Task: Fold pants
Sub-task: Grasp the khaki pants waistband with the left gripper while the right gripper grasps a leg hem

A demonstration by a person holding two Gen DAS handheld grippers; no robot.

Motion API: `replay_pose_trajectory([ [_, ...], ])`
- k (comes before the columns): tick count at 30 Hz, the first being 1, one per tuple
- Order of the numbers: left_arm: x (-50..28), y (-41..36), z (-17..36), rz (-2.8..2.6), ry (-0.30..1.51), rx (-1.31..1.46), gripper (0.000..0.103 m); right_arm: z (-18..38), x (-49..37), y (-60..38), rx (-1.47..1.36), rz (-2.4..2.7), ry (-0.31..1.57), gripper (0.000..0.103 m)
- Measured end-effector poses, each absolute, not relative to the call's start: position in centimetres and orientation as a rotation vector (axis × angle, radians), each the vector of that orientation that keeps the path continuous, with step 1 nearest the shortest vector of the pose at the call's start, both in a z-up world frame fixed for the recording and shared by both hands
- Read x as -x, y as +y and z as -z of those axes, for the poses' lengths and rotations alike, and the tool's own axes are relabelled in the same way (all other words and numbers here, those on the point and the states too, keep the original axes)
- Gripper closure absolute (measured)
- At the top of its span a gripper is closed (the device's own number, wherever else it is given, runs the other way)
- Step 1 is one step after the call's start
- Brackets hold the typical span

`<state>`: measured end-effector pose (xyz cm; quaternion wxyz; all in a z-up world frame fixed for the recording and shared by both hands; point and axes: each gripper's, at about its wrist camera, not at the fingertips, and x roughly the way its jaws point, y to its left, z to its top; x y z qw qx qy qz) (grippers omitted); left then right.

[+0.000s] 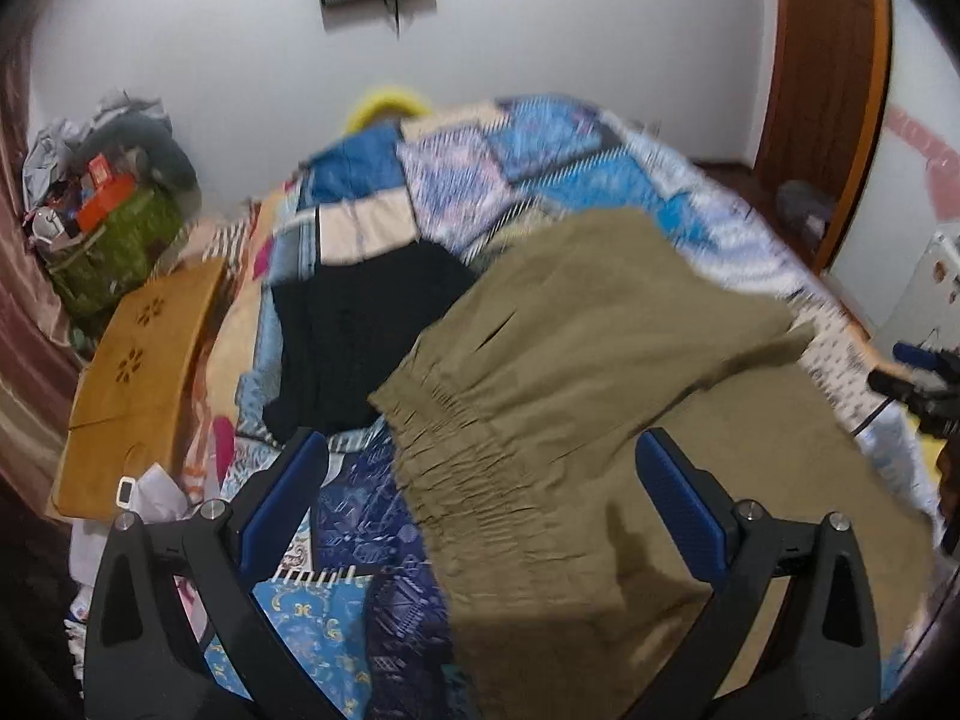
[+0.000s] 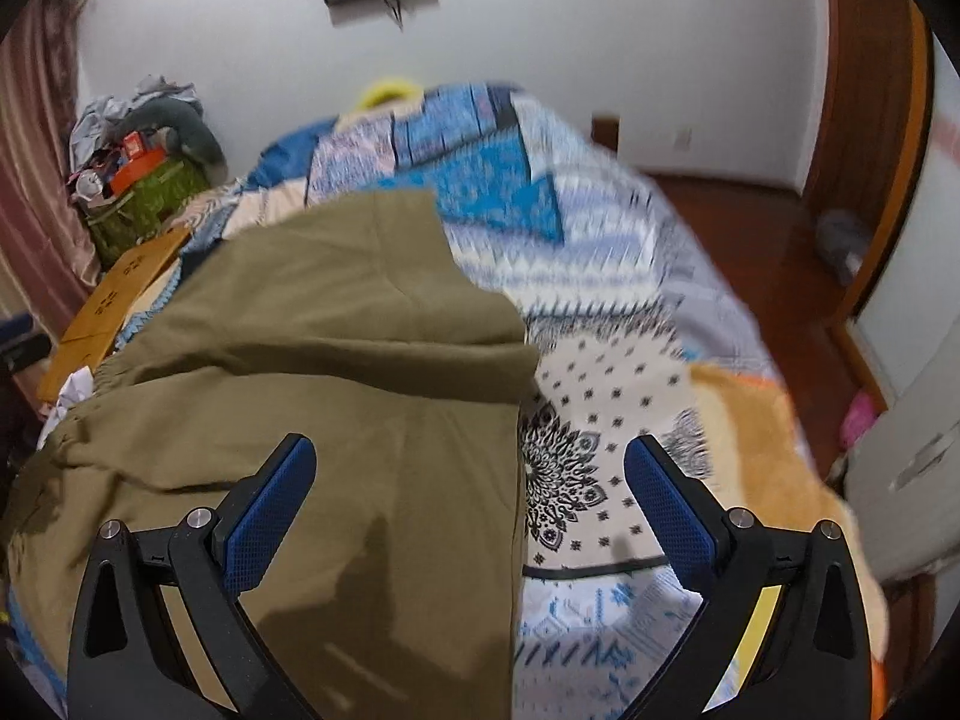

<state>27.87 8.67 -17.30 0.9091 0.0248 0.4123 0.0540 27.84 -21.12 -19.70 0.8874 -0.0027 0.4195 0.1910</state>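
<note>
The left gripper (image 1: 483, 489) and right gripper (image 2: 470, 495) both gaped wide and gripped nothing, poised above the olive pants (image 1: 576, 372). The pants lay folded on the patchwork quilt (image 1: 528, 144), filling the centre and lower right of the left view, elastic waistband (image 1: 456, 456) gathered. A black garment (image 1: 354, 330) lay just beside them, left of centre, seen only there. A wooden board (image 1: 144, 372) stood at the left edge. The right view alone showed the wood floor (image 2: 750, 228) at the right.

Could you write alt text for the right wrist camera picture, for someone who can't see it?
Olive pants lie partly folded on a patterned quilt covering a bed. The open right claw hovers over their edge, holding nothing.
</note>
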Motion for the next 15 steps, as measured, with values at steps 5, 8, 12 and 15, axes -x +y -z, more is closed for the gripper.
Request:
replay_pose_trajectory([
  [5,-29.7,9.6,20.5,-0.076,0.974,-0.054,0.0,22.1,-31.6,-20.7,0.018,-0.428,0.988,0.012],
  [8,-30.3,10.0,22.1,-0.037,1.036,-0.019,0.004,24.1,-33.6,-21.0,-0.067,-0.49,1.073,0.015],
  [12,-30.8,10.9,23.6,-0.031,1.084,0.022,0.012,26.2,-35.4,-20.8,-0.141,-0.51,1.156,0.026],
  [15,-30.9,11.6,24.4,0.015,1.1,0.1,0.025,26.7,-35.6,-21.1,-0.21,-0.547,1.161,0.041],
])
